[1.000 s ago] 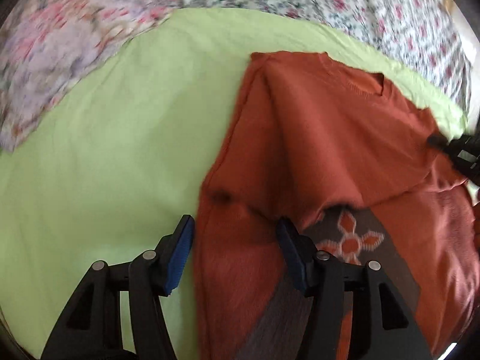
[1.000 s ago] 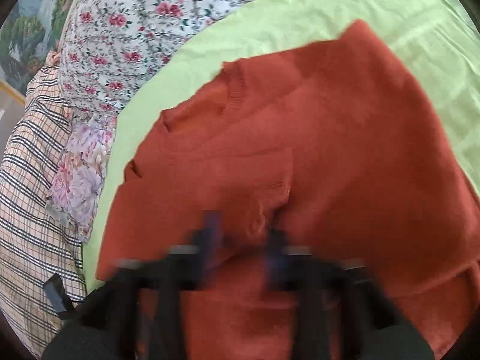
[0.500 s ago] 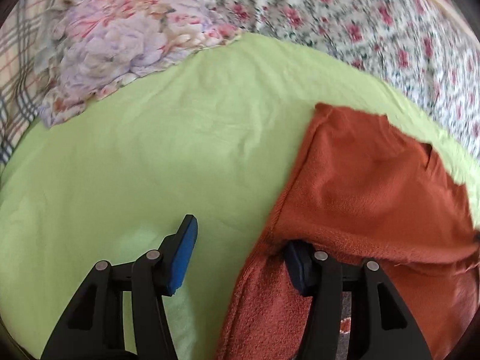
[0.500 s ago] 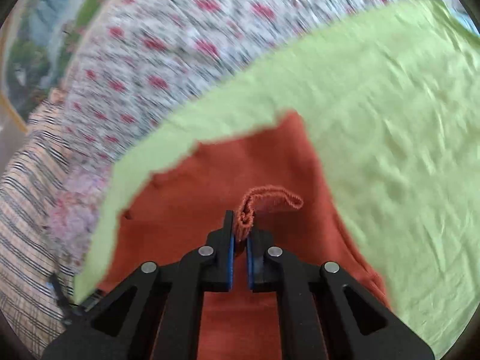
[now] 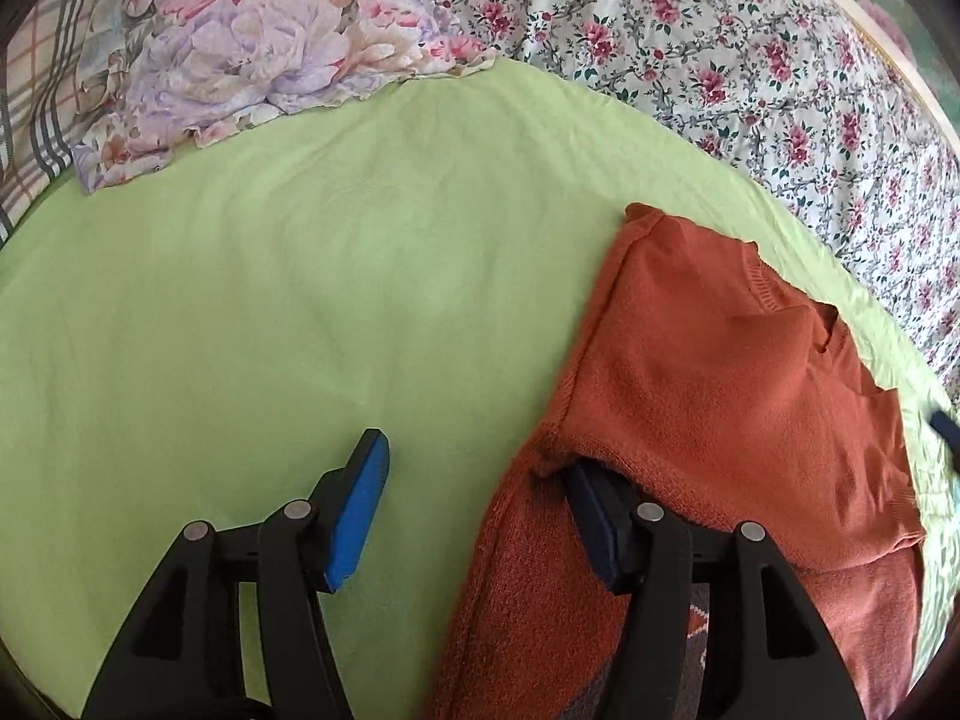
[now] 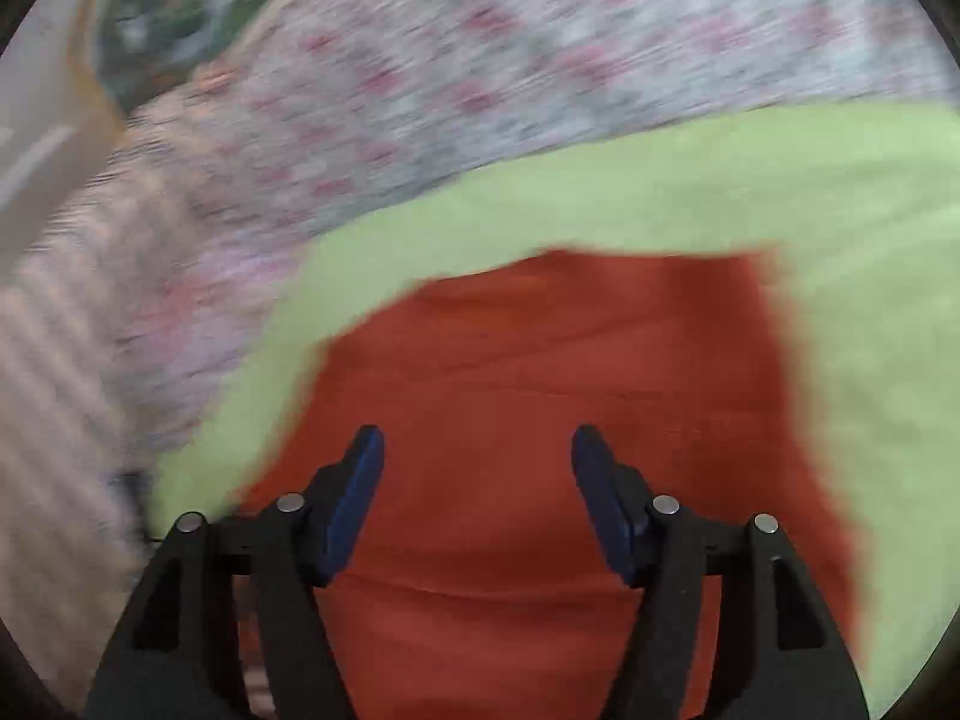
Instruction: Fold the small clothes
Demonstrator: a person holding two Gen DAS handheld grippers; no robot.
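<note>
the orange sweater [image 5: 738, 396] lay on the green sheet [image 5: 300, 300], right of the left gripper [image 5: 480, 492], whose spread jaws straddled its folded edge. the right gripper [image 6: 477, 480] hovered over it, jaws spread, holding nothing, arguably nearer.

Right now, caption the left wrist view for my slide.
Open left gripper at the edge of an orange sweater on a green sheet, one finger tucked under a folded layer.
</note>
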